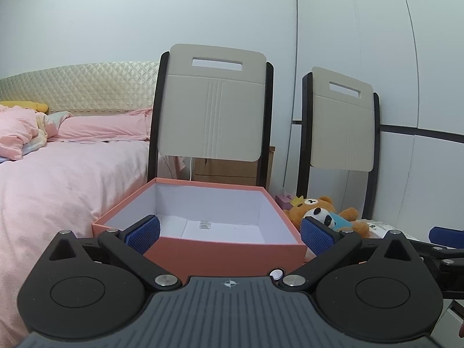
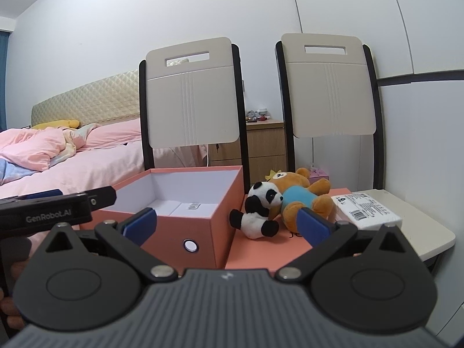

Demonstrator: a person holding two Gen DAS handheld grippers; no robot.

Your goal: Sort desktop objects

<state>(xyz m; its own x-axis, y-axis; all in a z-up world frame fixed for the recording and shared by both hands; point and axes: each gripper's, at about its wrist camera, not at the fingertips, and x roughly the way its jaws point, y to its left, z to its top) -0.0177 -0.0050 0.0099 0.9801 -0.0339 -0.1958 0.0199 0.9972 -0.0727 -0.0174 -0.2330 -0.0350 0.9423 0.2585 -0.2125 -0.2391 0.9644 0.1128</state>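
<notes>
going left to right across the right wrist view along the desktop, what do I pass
Left gripper → open pink box → panda plush → bear plush → white packet.

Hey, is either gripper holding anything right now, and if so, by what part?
Nothing is held. The left gripper and right gripper are both open and empty, near the pink box.

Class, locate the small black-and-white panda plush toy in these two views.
In the right wrist view, the black-and-white panda plush lies on the flat pink lid, right of the open pink cardboard box, against the brown teddy bear. The left wrist view shows only its head.
</notes>
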